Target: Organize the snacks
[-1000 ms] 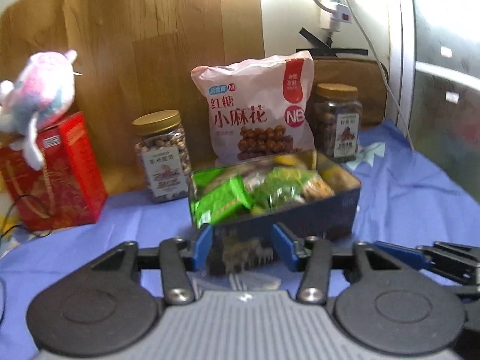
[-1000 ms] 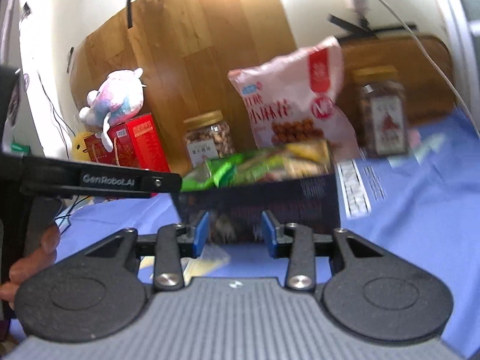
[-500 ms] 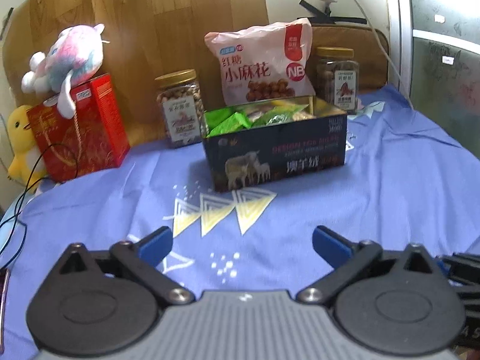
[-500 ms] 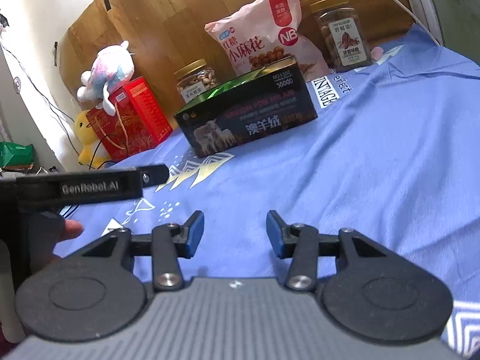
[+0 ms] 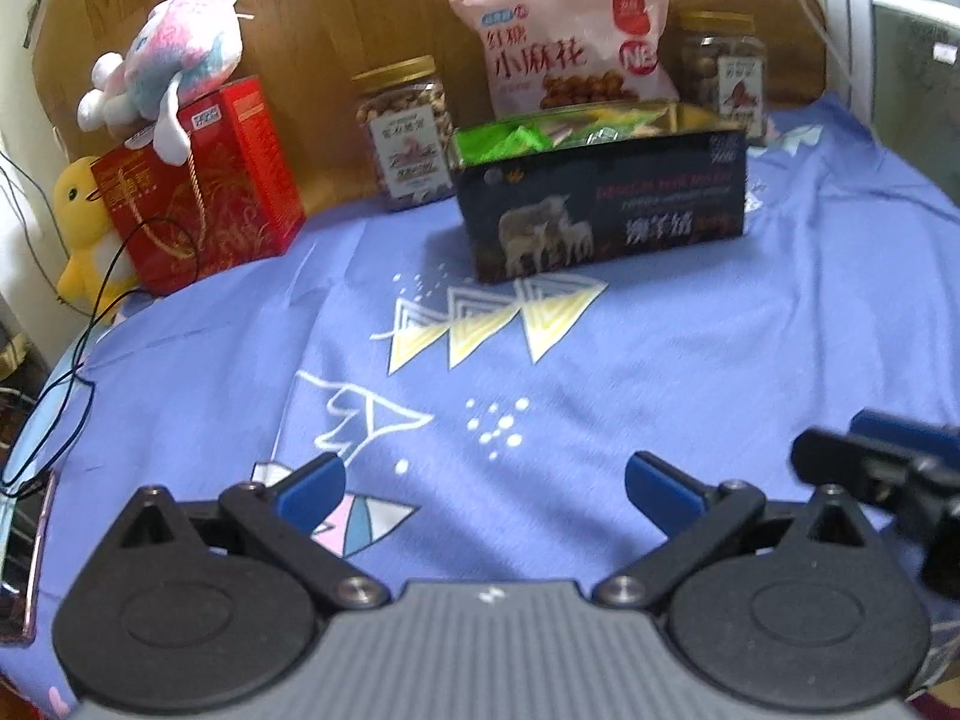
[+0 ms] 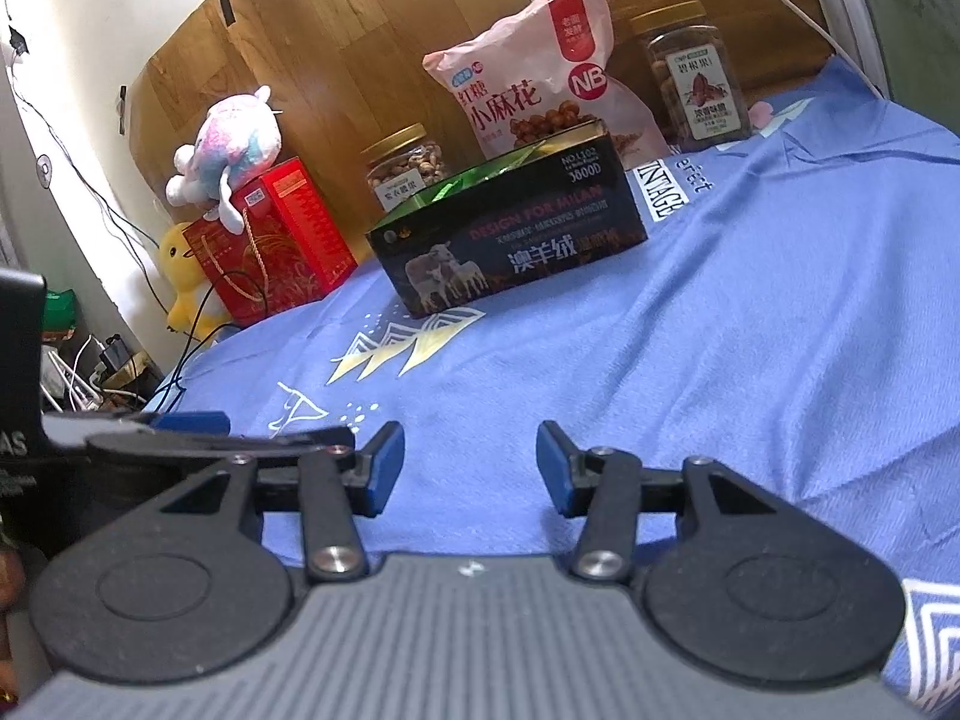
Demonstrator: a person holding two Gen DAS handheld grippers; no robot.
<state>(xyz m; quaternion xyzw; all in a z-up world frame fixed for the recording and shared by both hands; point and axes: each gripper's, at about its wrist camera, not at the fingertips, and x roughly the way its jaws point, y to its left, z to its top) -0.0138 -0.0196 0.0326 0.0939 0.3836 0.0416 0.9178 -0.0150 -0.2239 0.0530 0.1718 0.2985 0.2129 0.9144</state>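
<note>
A dark box with a sheep picture [image 5: 600,210] [image 6: 510,246] stands on the blue cloth, filled with green and yellow snack packets [image 5: 516,138]. Behind it lean a pink snack bag [image 5: 570,48] [image 6: 528,78], a gold-lidded nut jar [image 5: 408,132] [image 6: 408,168] and a second jar [image 5: 726,72] [image 6: 696,78]. My left gripper [image 5: 486,480] hangs low over the cloth, well short of the box, open wide and empty. My right gripper [image 6: 468,468] is beside it, open about halfway, with nothing between its fingers.
A red gift box [image 5: 204,180] [image 6: 276,234] with a plush toy [image 5: 174,60] on top stands at the back left, a yellow duck [image 5: 84,228] beside it. A black cable [image 5: 72,372] and a phone [image 5: 24,540] lie at the cloth's left edge. A wooden board backs the scene.
Both grippers have drawn back from the box, which they were close against a second ago. The left jaws have opened wide and the right jaws have widened a little.
</note>
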